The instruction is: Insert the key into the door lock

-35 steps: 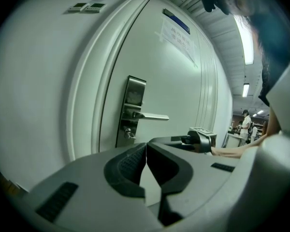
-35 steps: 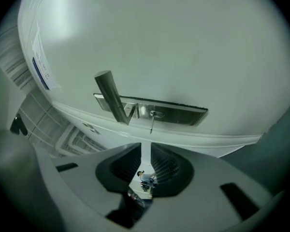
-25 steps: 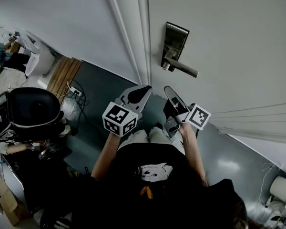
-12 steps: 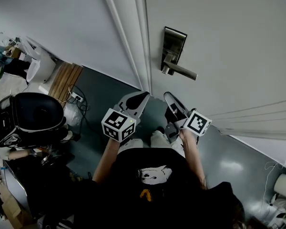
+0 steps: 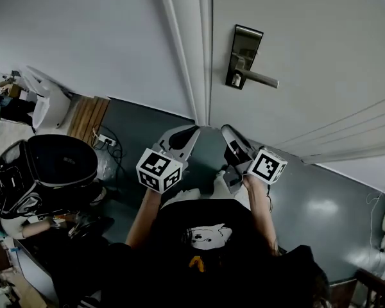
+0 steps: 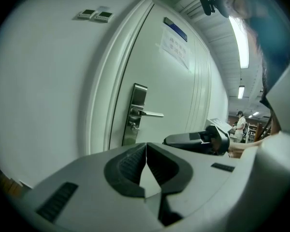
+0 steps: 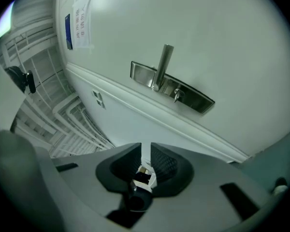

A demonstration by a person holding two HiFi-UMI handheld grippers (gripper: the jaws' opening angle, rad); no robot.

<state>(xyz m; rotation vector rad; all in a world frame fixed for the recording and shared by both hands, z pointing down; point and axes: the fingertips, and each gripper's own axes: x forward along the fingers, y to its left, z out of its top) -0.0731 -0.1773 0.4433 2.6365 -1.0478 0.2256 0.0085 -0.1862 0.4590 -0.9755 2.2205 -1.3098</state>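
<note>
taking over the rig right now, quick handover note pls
Left gripper: shut, empty, held low, short of the door.
Right gripper: shut on a small dark-headed item, apparently the key, also short of the door.
Lock: metal plate on the door, with the keyhole fitting beside the handle pivot.
Done: key gripped.
Left: raise the right gripper to the lock, line the key up, insert it.
</note>
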